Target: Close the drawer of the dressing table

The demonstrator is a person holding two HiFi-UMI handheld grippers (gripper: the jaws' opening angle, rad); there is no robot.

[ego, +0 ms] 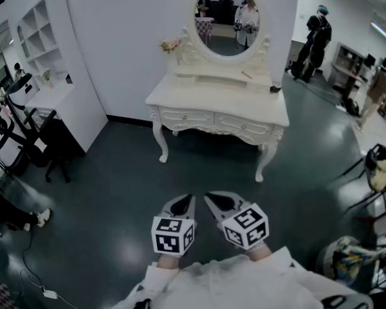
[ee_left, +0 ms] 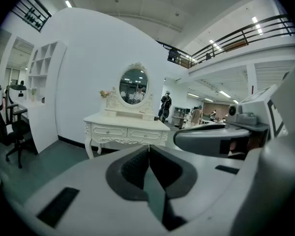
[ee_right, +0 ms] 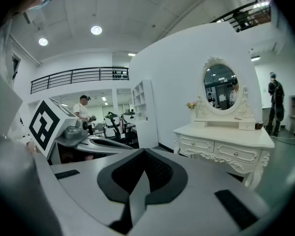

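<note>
The white dressing table with an oval mirror stands against the far wall, some way ahead of me. Its two front drawers look flush with the table front. My left gripper and right gripper hang side by side low in the head view, well short of the table. Both are shut with nothing between the jaws. The left gripper view shows its closed tips pointing at the table. The right gripper view shows shut tips, with the table off to the right.
A white shelf unit and desk stand at the left wall, with a black chair and exercise gear beside them. People stand at the back right. Chairs and a bag sit at the right. A cable lies on the dark floor.
</note>
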